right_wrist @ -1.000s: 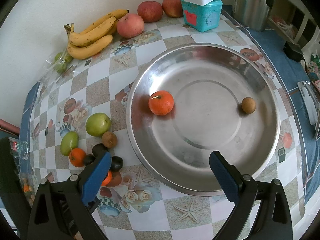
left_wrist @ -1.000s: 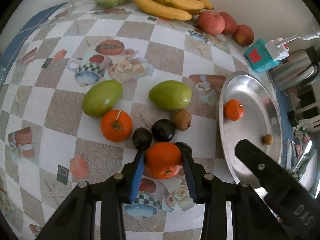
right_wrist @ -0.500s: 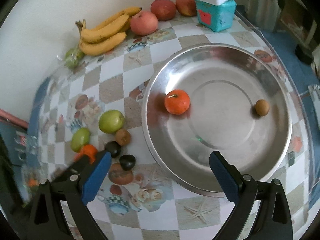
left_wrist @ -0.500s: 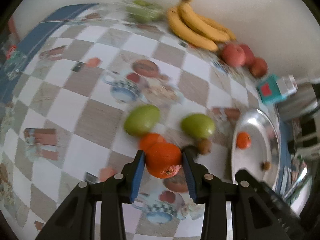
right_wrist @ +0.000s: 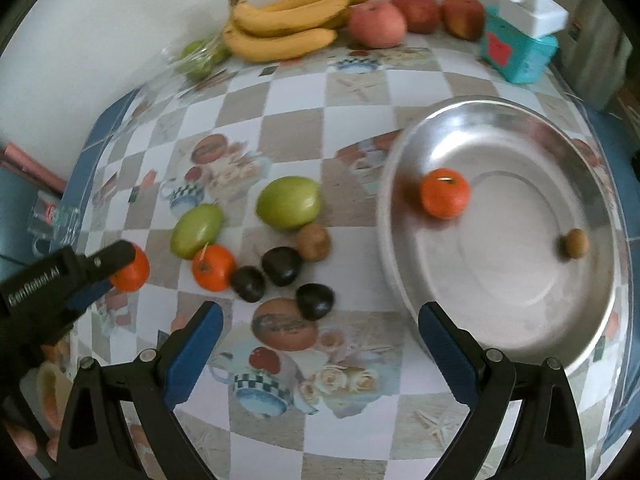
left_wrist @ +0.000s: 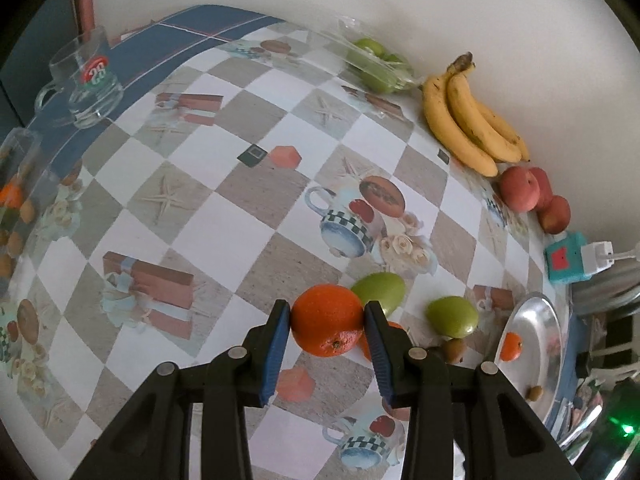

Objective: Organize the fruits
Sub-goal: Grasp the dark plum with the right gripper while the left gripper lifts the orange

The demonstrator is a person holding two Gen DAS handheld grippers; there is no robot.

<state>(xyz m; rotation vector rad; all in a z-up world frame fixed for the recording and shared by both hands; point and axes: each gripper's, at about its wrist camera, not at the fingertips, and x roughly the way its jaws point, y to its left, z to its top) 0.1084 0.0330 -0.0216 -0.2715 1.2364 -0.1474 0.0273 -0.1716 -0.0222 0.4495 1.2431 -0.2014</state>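
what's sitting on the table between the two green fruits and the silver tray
In the right wrist view, a small brown fruit lies beside the nearer green fruit; the stretch from it to the tray is bare tablecloth.

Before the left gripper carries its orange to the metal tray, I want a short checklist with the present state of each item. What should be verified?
1. Orange held between both jaws of the left gripper: ok.
2. Orange lifted clear of the green fruit behind it: ok.
3. Free space on the metal tray, which holds one orange and one small brown fruit: ok.
4. Right gripper open and empty: ok.
5. Right gripper out of the path to the tray: not ok, it hovers beside the tray's near rim.
6. Grip firm enough for carrying: cannot tell.
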